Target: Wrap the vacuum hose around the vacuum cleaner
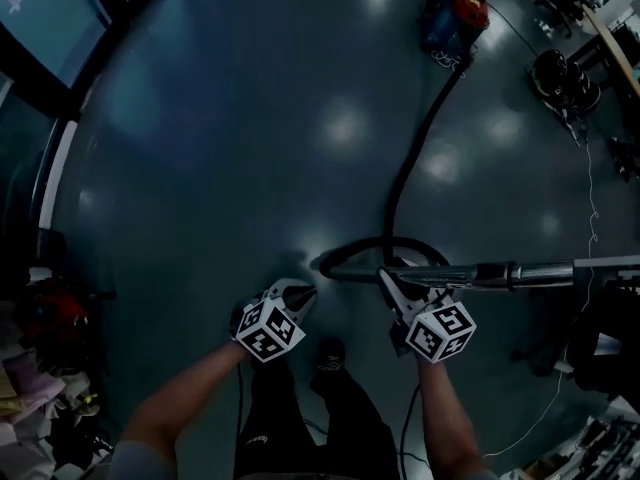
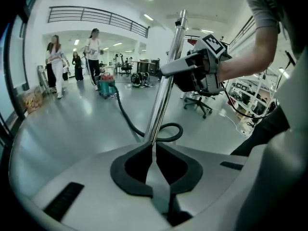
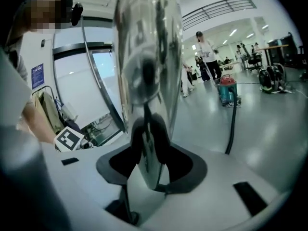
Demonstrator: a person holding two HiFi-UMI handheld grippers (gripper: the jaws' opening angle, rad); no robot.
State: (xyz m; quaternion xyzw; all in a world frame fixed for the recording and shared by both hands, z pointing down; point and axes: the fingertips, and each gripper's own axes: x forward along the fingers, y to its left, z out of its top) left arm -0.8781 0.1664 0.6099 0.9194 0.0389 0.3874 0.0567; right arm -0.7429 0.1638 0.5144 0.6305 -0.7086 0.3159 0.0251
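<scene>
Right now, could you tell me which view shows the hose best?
The head view: the hose runs in full from the vacuum to its loop by the wand. The left gripper view shows it too, smaller, the loop partly behind the wand. The right gripper view shows only a short stretch.

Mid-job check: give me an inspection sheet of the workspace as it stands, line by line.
Surface: glossy dark floor, reflecting ceiling lights.
Job's things: red and teal vacuum cleaner stands far off; its black hose lies unwrapped, looping near the chrome wand tube.
Clutter: pile of mixed items at the left edge.
Grippers: left gripper shut, empty; right gripper shut on the chrome wand tube.
Cables: thin white cable trailing on the right.
Surroundings: standing people; black office chair.
</scene>
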